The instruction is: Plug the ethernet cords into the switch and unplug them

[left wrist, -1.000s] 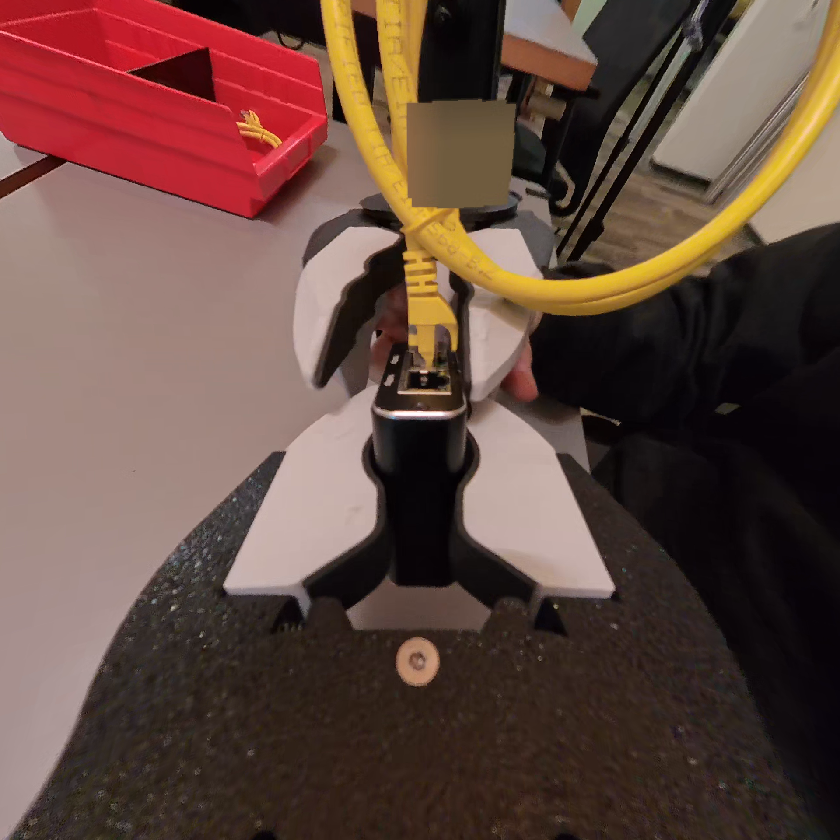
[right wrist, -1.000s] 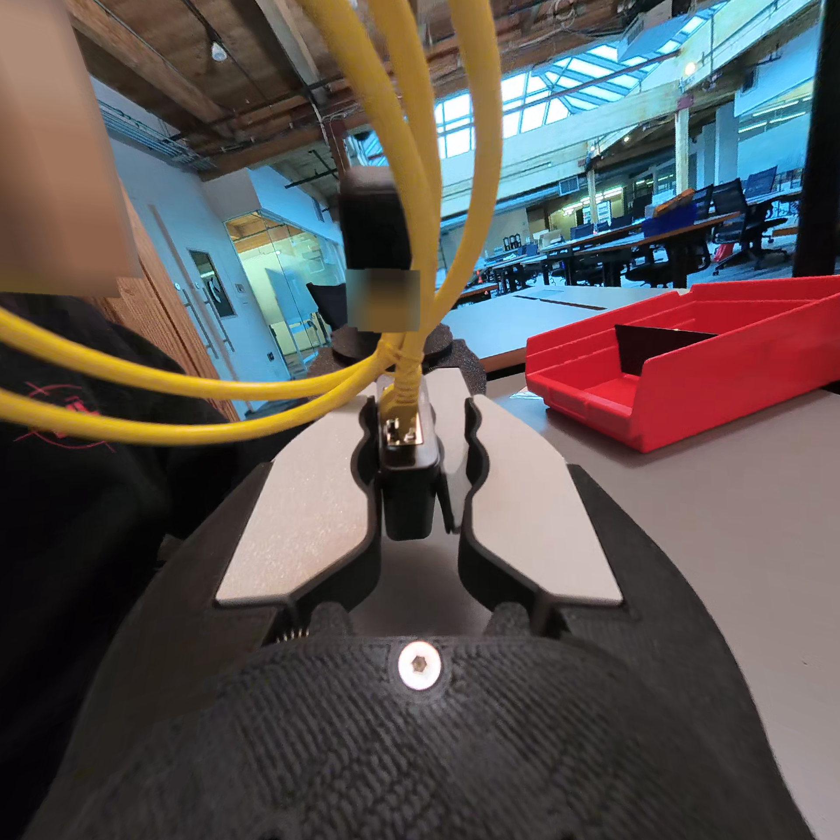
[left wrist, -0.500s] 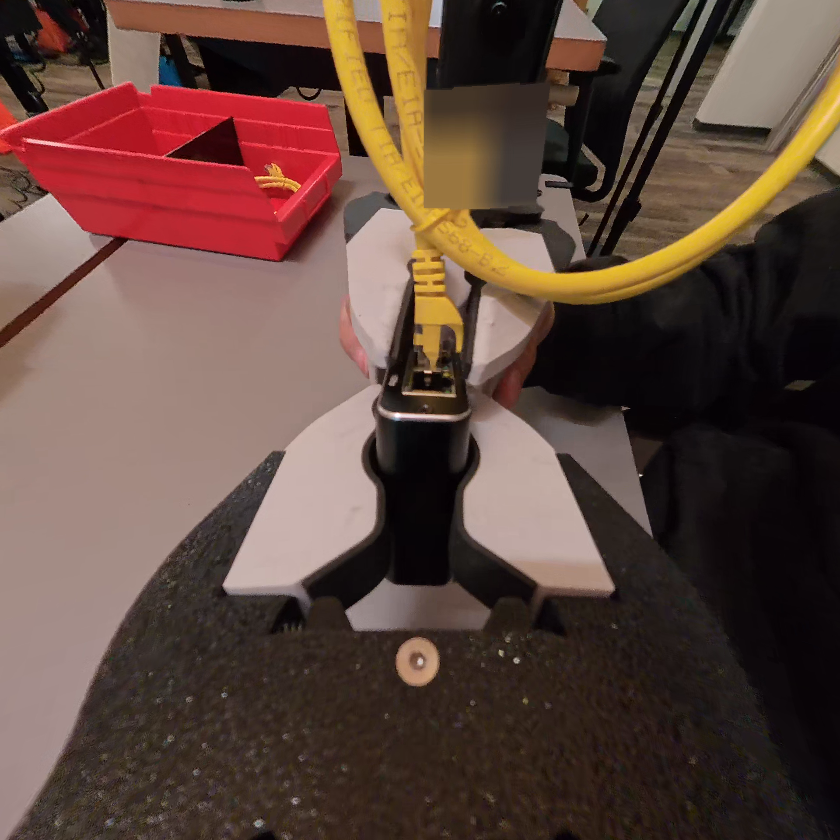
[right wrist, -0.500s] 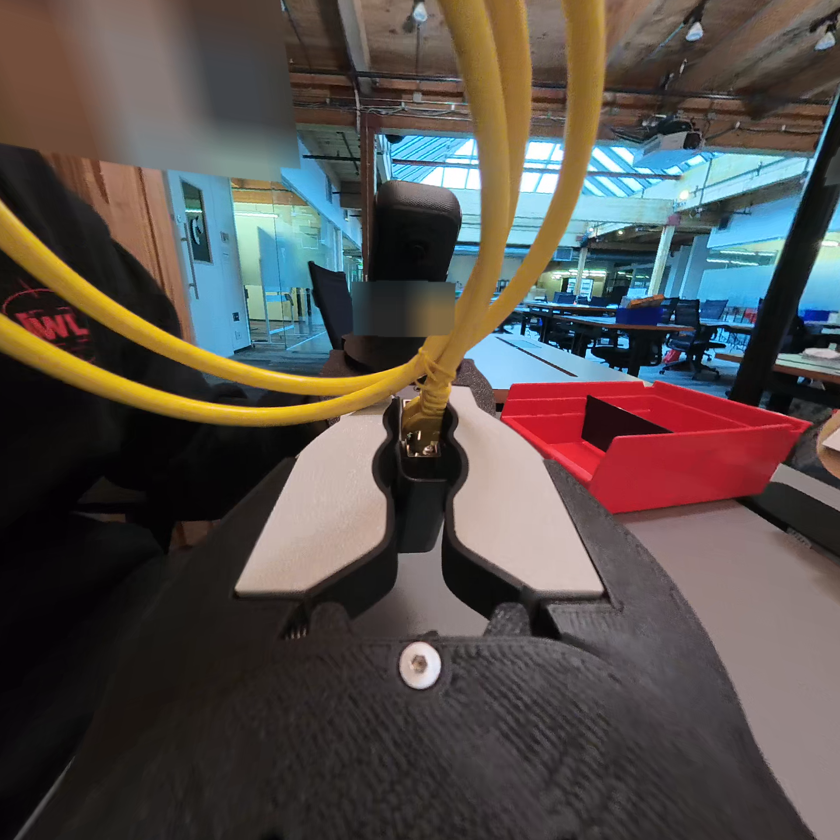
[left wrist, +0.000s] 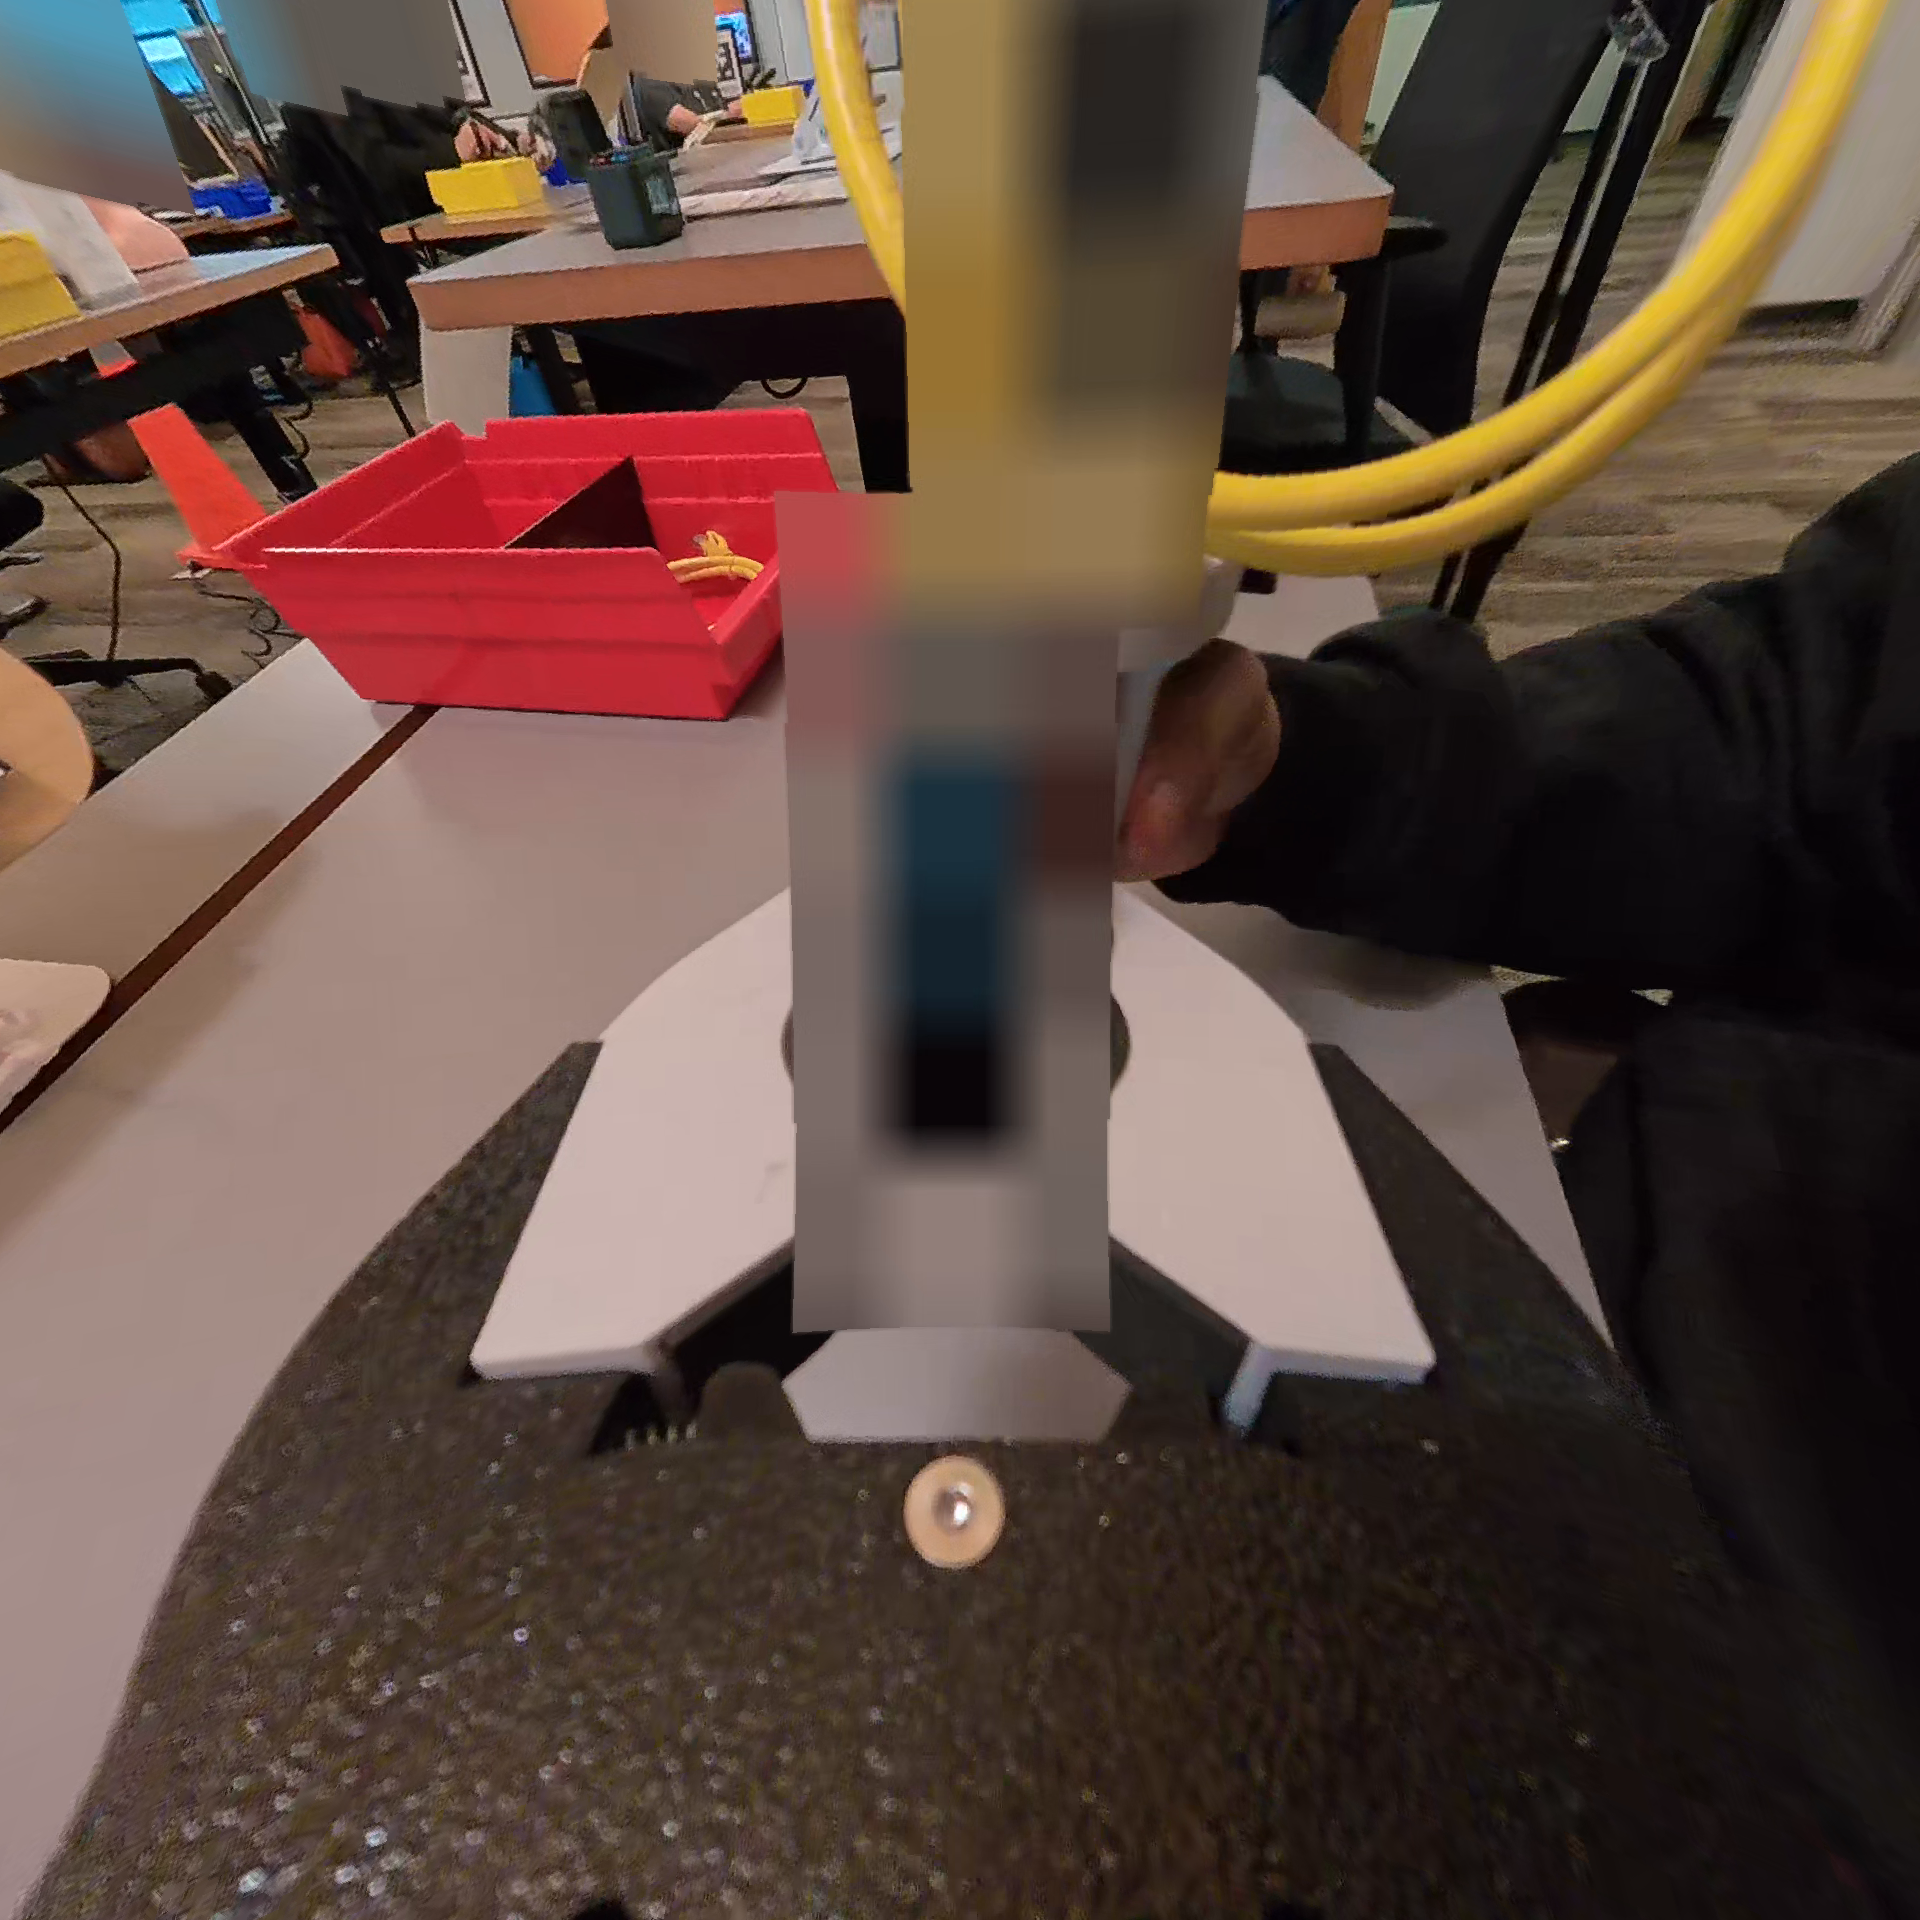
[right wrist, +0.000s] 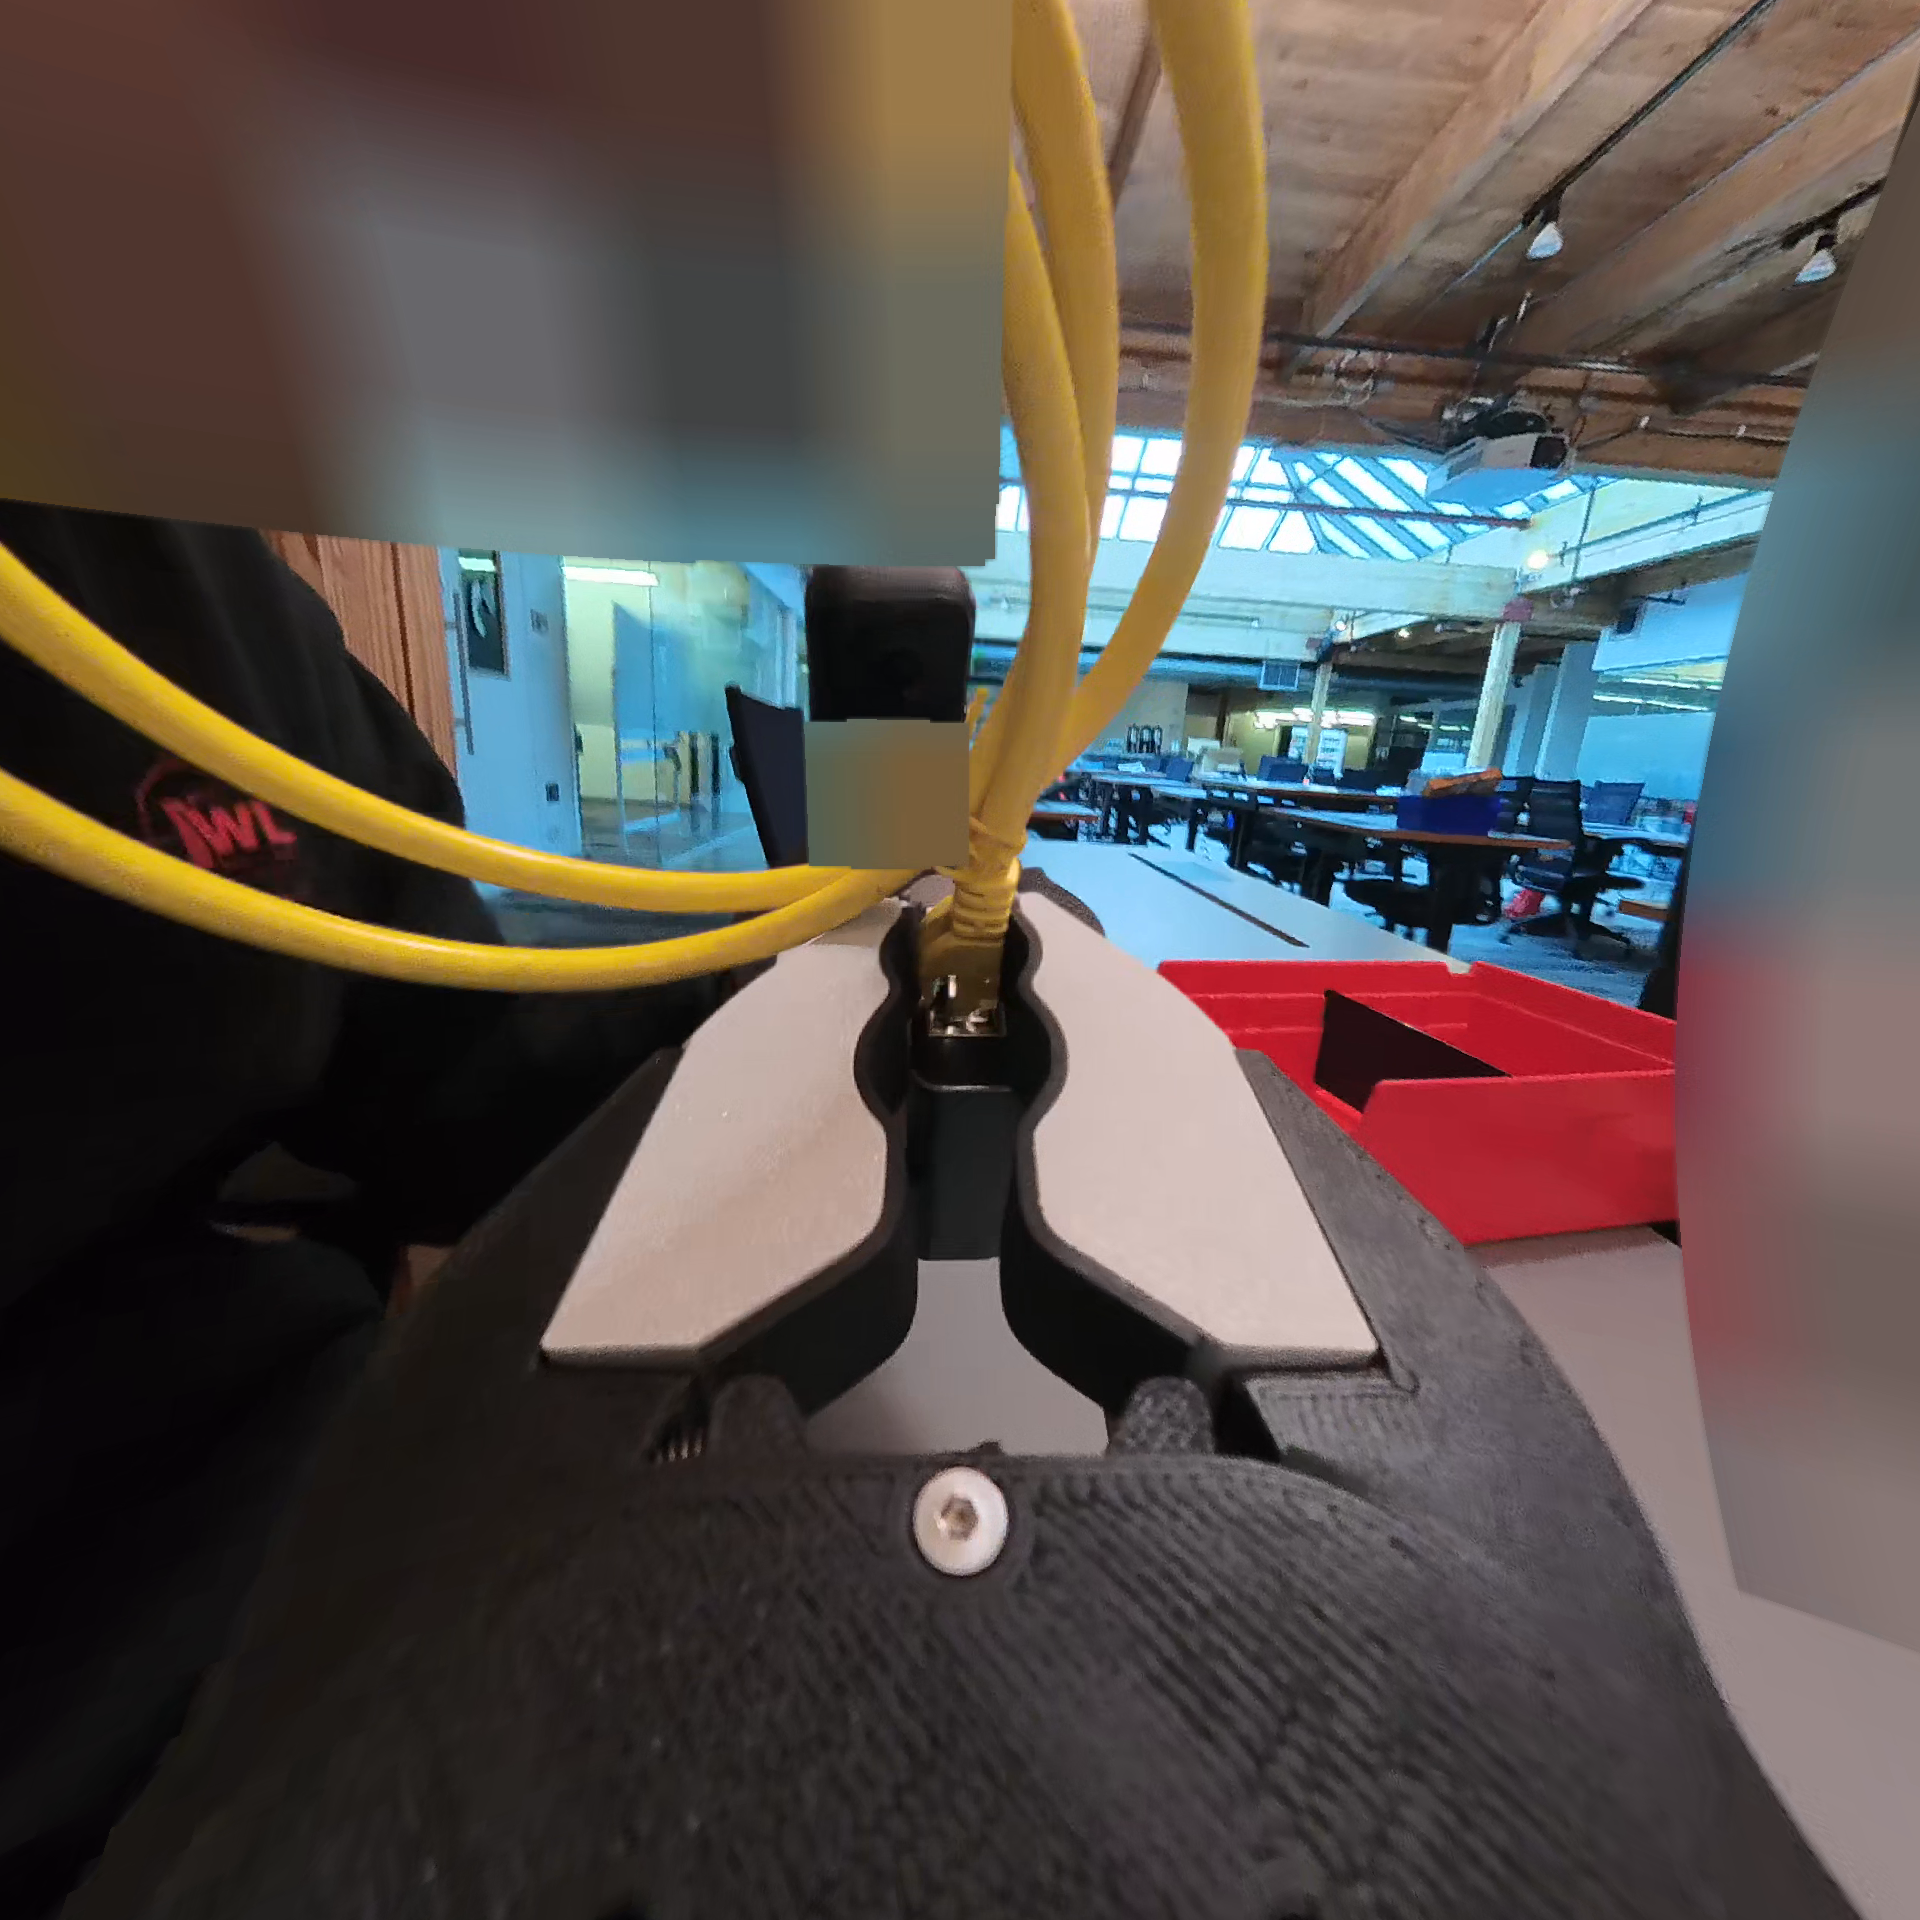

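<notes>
My left gripper point(left wrist: 956, 914) holds the black switch; a mosaic patch hides the switch and the gap in the left wrist view, and the fingers point(left wrist: 665, 1143) keep their earlier spacing. In the right wrist view the switch point(right wrist: 961, 1143) sits between my right gripper's fingers. My right gripper point(right wrist: 961, 914) is shut on the yellow plug point(right wrist: 977, 914), which sits in the port on the switch. The yellow ethernet cord point(right wrist: 416, 831) loops up and to the left. It also shows in the left wrist view point(left wrist: 1558, 416).
A red bin point(left wrist: 520, 603) stands on the grey table point(left wrist: 416, 935) at the far left with a small yellow cord piece inside; it also shows in the right wrist view point(right wrist: 1507, 1122). A hand point(left wrist: 1195, 769) and black sleeve hold the right gripper. Other desks stand behind.
One second ago my right gripper was open around the plug; it has closed on it. Both views have tilted upward, and the red bin now sits lower in the left view.
</notes>
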`<state>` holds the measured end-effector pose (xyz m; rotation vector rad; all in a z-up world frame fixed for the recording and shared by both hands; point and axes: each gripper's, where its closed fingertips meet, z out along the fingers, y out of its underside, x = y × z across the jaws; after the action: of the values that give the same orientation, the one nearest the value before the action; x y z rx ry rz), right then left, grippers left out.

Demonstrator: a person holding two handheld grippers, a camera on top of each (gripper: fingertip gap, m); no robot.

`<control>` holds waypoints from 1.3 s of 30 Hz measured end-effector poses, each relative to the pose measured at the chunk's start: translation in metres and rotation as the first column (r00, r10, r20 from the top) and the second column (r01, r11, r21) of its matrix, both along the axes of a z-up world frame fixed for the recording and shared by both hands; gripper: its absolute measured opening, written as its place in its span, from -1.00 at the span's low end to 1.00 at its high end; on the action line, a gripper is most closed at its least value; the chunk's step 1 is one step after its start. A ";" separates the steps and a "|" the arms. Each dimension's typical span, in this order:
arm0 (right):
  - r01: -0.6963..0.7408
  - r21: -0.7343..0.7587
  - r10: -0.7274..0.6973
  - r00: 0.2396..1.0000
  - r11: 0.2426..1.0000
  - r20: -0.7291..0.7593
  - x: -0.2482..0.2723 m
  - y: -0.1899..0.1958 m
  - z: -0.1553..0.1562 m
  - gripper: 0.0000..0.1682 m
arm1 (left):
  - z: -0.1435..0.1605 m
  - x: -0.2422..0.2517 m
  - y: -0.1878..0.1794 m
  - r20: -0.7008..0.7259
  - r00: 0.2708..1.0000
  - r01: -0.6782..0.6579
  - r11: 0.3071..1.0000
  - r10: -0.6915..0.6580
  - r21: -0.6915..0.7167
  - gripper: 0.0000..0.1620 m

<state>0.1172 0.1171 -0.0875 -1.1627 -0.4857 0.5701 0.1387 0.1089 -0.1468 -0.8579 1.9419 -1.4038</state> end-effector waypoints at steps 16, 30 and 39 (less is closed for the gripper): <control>-0.069 -0.046 0.061 0.988 0.997 -0.145 0.009 0.003 -0.001 -0.82 | 0.004 -0.005 0.005 -0.068 0.998 0.005 0.997 -0.010 -0.080 -0.67; -0.024 -0.175 -0.048 0.917 0.984 -0.396 0.037 0.029 -0.017 -0.63 | 0.032 0.012 0.039 0.044 0.989 -0.106 0.882 0.142 -0.459 -0.68; 0.037 -0.287 -0.111 0.963 0.957 -0.245 0.040 0.029 -0.031 -0.72 | 0.023 0.016 0.034 -0.042 0.995 -0.097 0.841 0.089 -0.532 -0.65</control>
<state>0.1574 0.1457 -0.1181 -1.3465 -0.1368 0.7299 0.1547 0.1431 -0.1242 -1.1943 1.4992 -1.9209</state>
